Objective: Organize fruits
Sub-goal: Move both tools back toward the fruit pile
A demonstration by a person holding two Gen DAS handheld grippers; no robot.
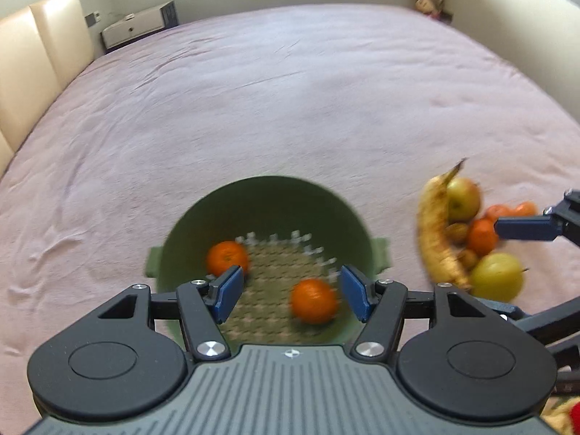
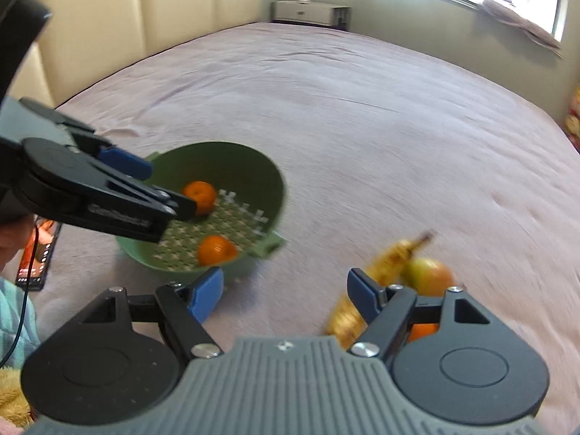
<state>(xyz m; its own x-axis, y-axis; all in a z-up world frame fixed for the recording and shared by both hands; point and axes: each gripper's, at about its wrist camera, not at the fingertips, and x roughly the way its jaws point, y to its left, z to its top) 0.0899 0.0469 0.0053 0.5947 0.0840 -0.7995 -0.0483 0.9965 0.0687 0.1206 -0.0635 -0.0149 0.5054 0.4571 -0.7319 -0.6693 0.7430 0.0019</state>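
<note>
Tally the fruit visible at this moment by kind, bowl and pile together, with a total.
Tangerines: 5, with 2 in the green bowl at and, and 3 in the pile, e.g.
Apples: 2
Bananas: 1
Small brown round pieces, kind unclear: 2
Total: 10

Home bedroom: wide pink-sheeted bed (image 1: 290, 101), padded headboard (image 1: 43, 54), nightstand (image 1: 137, 25).

Two blurry oranges (image 1: 227, 258) apparently inside green colander (image 1: 268, 195).

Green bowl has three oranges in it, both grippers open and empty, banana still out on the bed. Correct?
Not quite: the green bowl holds two oranges, not three, clear in the left wrist view. Left gripper and right gripper open and empty; banana on the bed.
</note>
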